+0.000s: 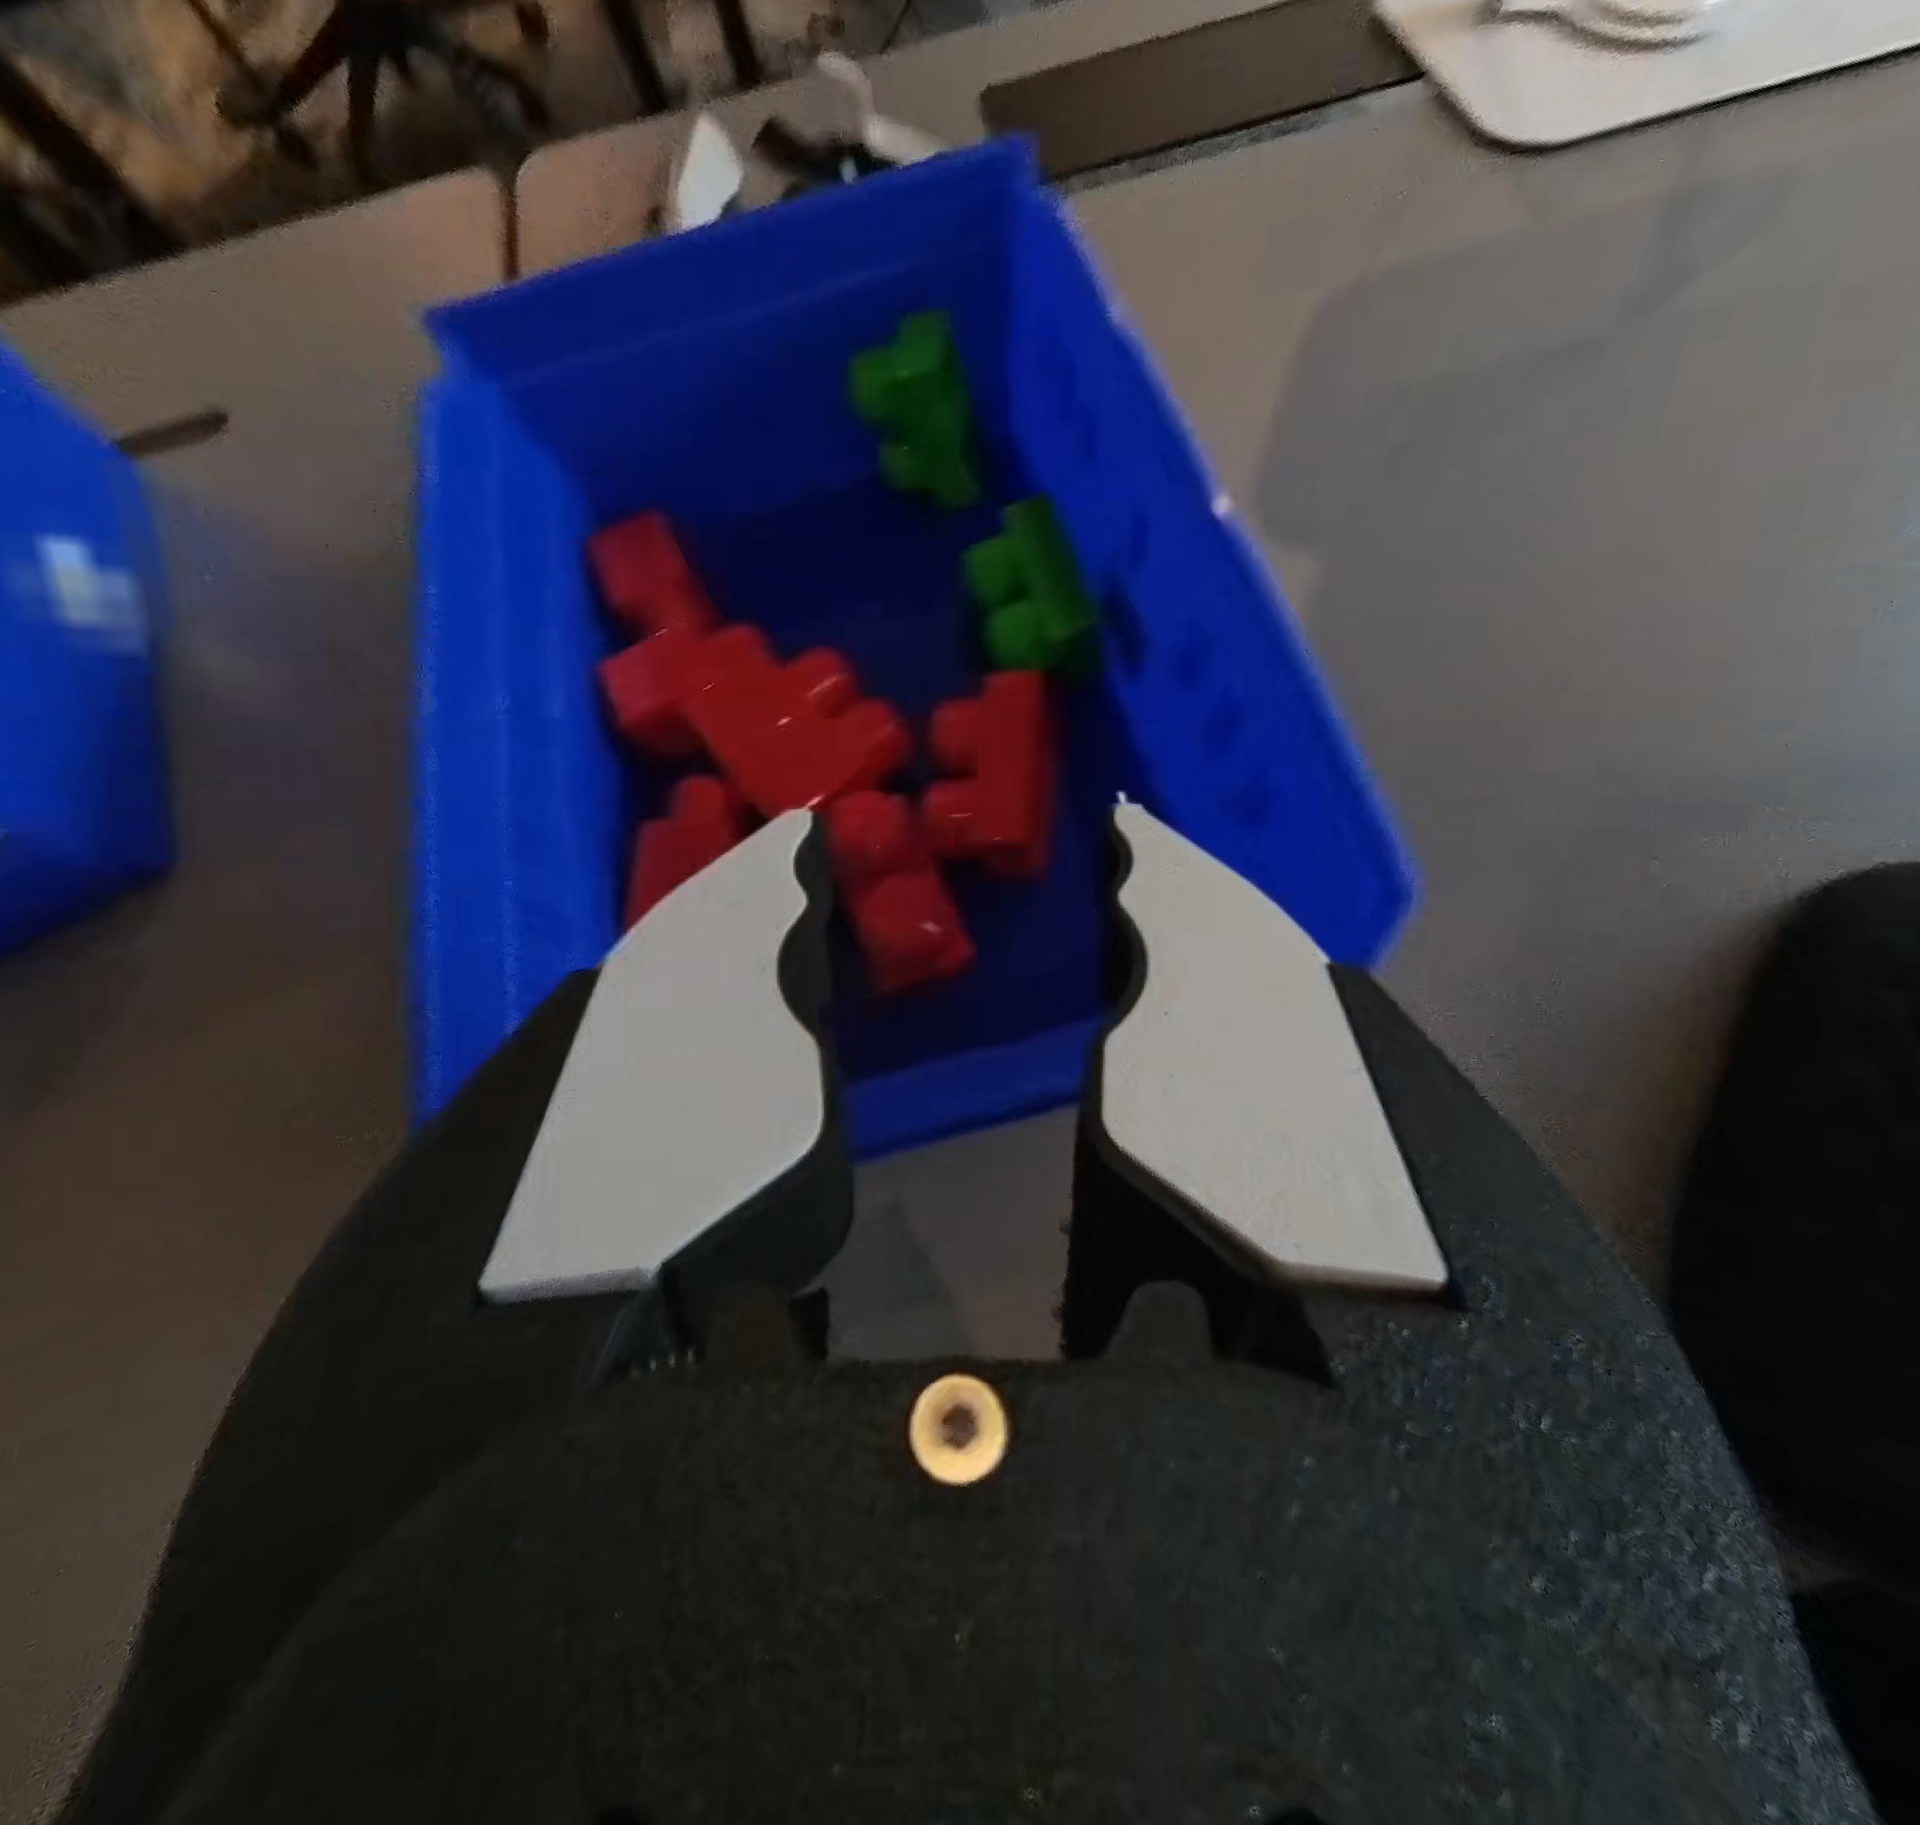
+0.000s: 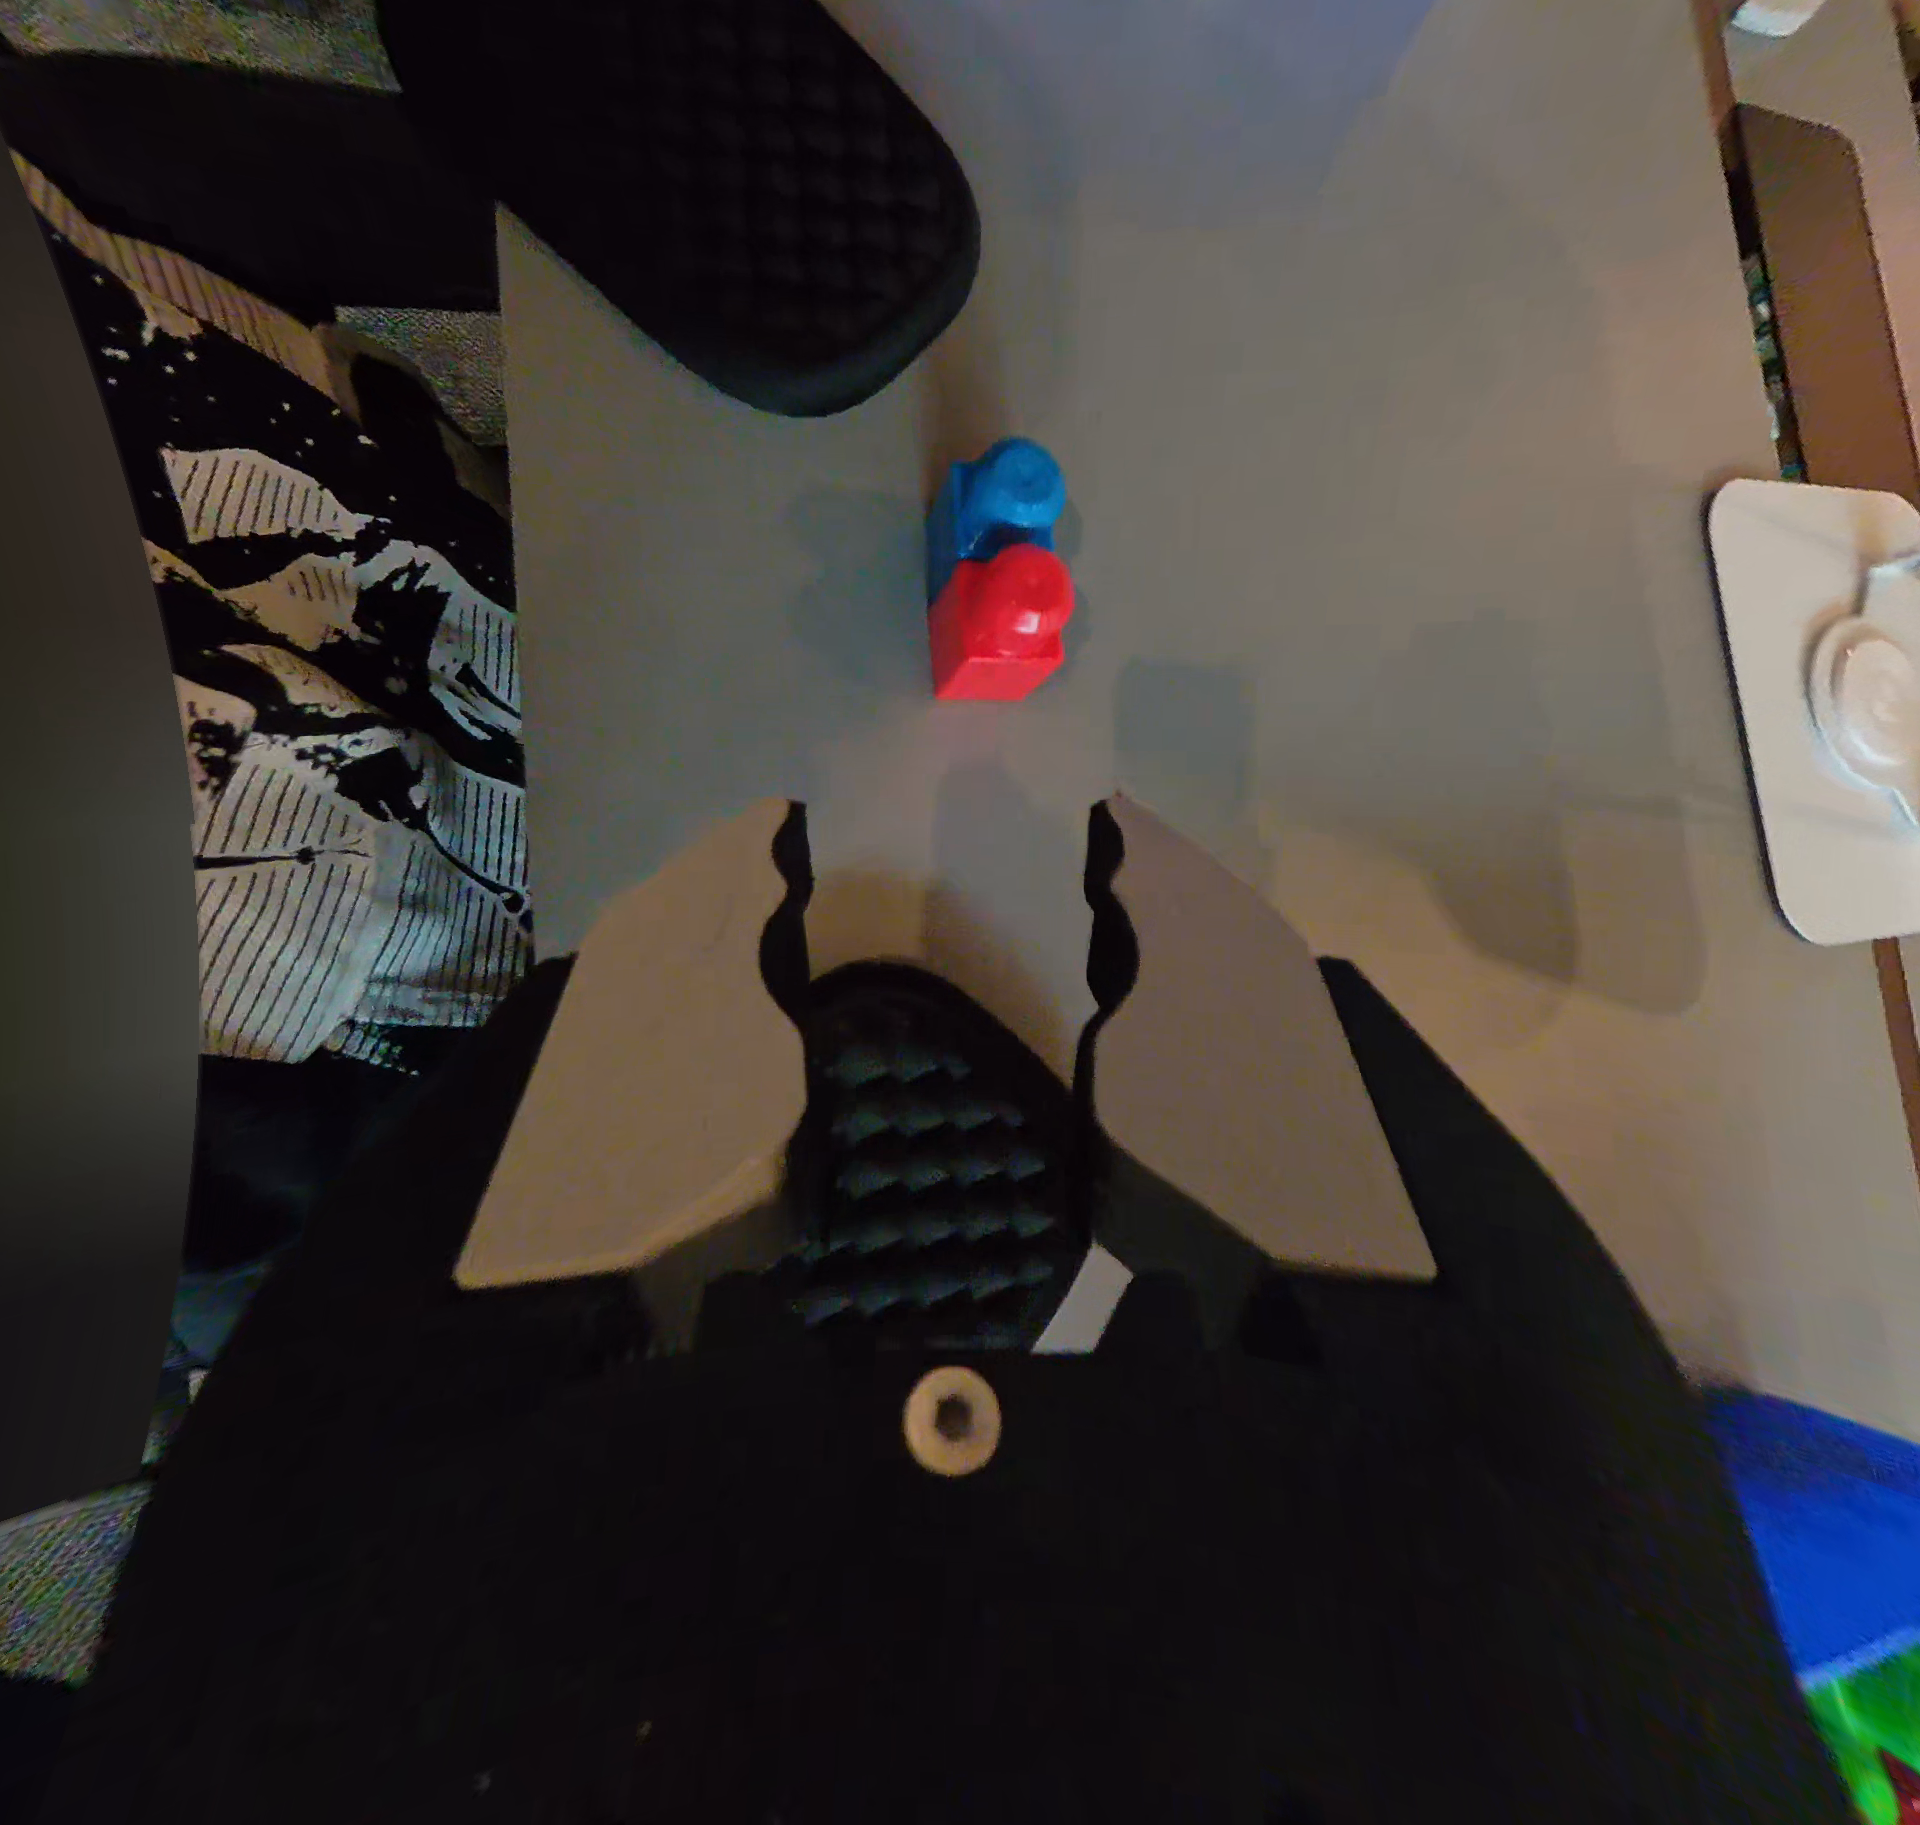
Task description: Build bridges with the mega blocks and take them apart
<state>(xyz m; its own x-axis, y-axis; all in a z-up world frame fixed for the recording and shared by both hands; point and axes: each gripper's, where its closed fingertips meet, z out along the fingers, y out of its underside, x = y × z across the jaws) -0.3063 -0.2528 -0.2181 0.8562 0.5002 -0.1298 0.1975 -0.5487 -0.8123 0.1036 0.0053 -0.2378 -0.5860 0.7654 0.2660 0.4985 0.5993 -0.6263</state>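
- Red and blue plastic: a red block (image 2: 997,627) and a blue block (image 2: 995,508) stand on the grey counter (image 2: 1351,425) straight ahead of the right gripper (image 2: 948,819), touching side by side. The pair's long axis runs directly away from the gripper, red nearer, blue beyond, and each single stud points off to the gripper's right.
- The right gripper is released, its jaws spread with only bare counter between them, short of the red block. It looks steeply down on the counter.
- Only the right wrist view shows this pair, a black padded armrest (image 2: 707,144) ahead to the left, and a white plate-like base (image 2: 1829,715) far to the right.
- Only the left wrist view shows the inside of a blue bin (image 1: 499,736) just ahead of the left gripper (image 1: 964,819). Red blocks (image 1: 769,715) lie jumbled at its nearer end, pointing several ways; two green blocks (image 1: 1023,586) lie along the right wall farther in.
- The left gripper is also released and holds nothing; its tips hang over the bin's near end, tilted down into it.
- Part of a second blue bin (image 1: 62,653) sits to its left. That view is blurred.
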